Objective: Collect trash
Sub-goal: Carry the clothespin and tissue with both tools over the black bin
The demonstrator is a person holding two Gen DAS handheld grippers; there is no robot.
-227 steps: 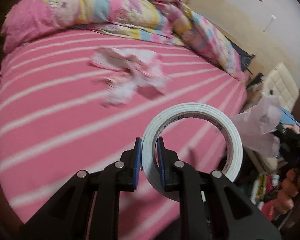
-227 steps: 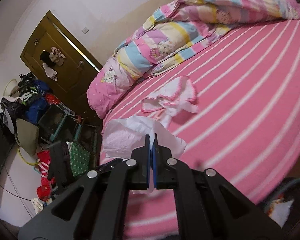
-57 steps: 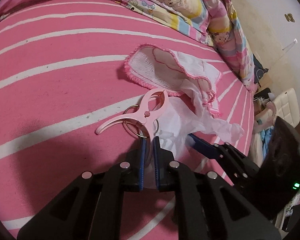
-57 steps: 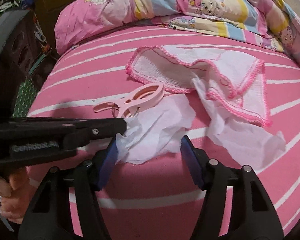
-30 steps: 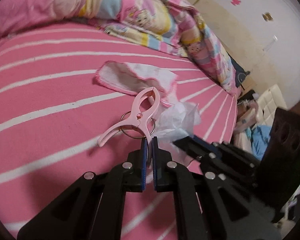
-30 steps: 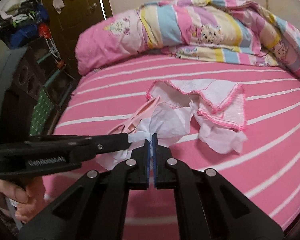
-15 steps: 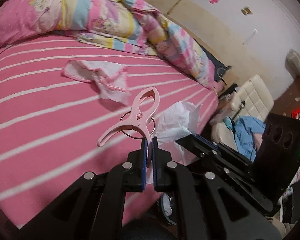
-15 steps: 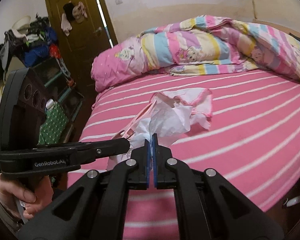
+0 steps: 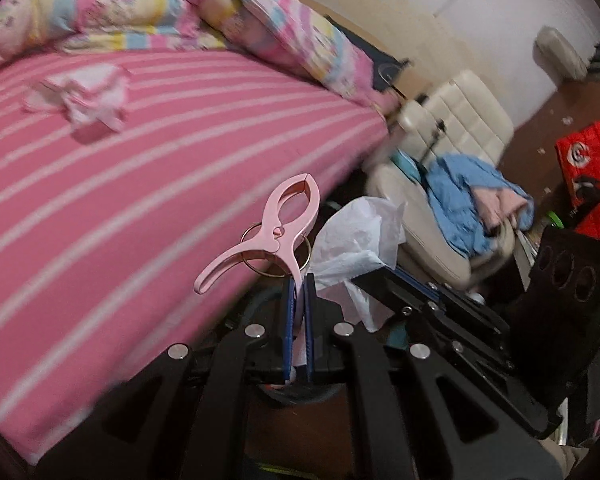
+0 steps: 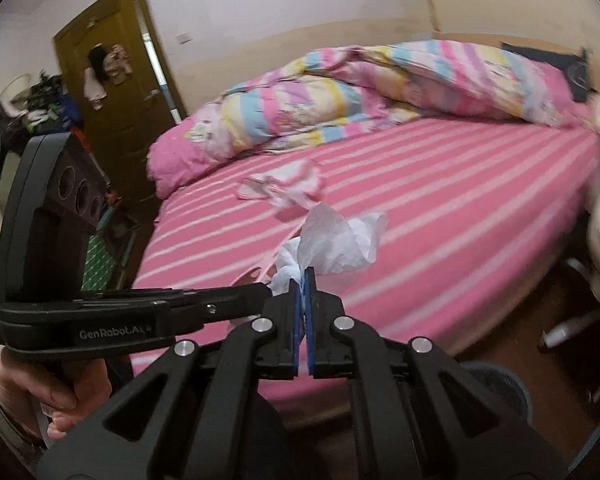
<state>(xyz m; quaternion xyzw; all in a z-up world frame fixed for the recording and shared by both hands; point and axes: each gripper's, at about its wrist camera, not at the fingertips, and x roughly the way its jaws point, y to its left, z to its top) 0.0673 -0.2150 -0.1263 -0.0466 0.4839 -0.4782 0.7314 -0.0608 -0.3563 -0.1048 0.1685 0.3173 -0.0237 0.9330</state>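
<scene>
My left gripper (image 9: 298,280) is shut on one handle of a pink clothes peg (image 9: 278,228) with a metal ring, held in the air off the bed's edge. My right gripper (image 10: 303,276) is shut on a crumpled white tissue (image 10: 332,242); the tissue also shows in the left wrist view (image 9: 360,236), just right of the peg. The left gripper's body (image 10: 120,312) crosses the right wrist view on the left. A white cloth with pink trim (image 9: 84,88) and more tissue lie on the pink striped bed (image 9: 120,168); the cloth also shows in the right wrist view (image 10: 284,188).
A rolled striped duvet (image 10: 360,92) lies at the bed's head. A cream chair (image 9: 460,152) with blue clothes (image 9: 468,192) stands right of the bed. A red package (image 9: 588,168) sits on the floor. A dark round bin rim (image 10: 500,388) shows below the grippers. A door (image 10: 116,92) is at left.
Both grippers have pulled back and away from the bed with the peg and the tissue, past the mattress edge. The cloth stays on the bed, now farther off.
</scene>
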